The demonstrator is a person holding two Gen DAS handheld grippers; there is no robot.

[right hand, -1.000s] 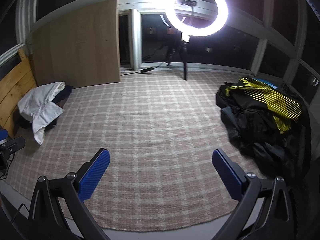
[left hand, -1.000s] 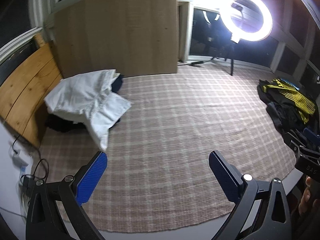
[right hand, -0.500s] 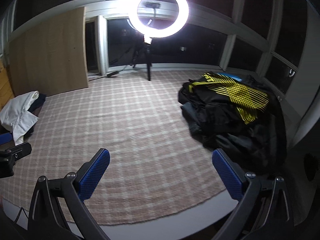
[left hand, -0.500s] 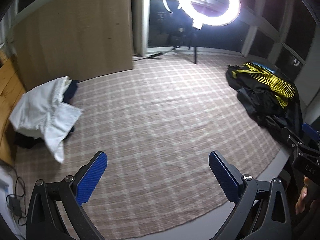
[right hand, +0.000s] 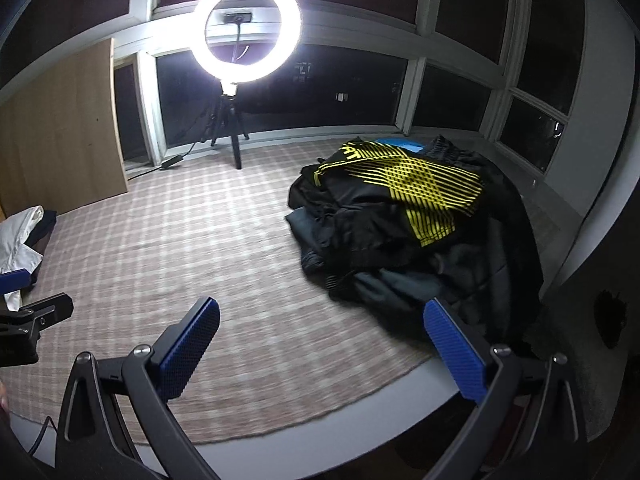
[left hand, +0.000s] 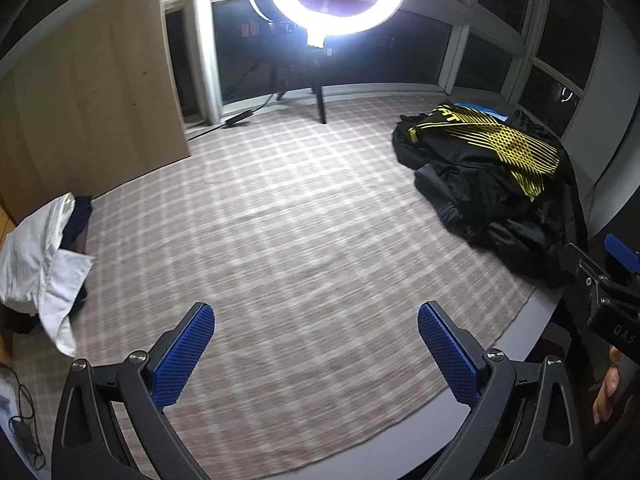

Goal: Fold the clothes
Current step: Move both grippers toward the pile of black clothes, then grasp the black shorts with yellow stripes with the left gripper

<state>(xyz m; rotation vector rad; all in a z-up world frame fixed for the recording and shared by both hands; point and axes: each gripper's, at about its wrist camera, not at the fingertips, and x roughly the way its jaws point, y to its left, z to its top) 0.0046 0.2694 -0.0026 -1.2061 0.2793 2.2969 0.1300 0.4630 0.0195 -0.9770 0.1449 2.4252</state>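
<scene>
A heap of black clothes with a black-and-yellow striped jersey on top [left hand: 488, 160] lies at the right of the checked rug [left hand: 288, 240]; it also shows in the right wrist view [right hand: 404, 216]. A white folded garment over dark clothes [left hand: 40, 256] lies at the left. My left gripper [left hand: 316, 352] is open and empty above the rug's near part. My right gripper [right hand: 320, 344] is open and empty, near the front edge of the black heap.
A lit ring light on a tripod [right hand: 244, 28] stands at the back before dark windows. A wooden panel [left hand: 88, 92] leans at the back left. Cables and a charger [left hand: 20, 432] lie at the left beyond the rug.
Both grippers have swung to the right, so the black heap has come closer to the centre and the white pile has slid left. Both stayed open.
</scene>
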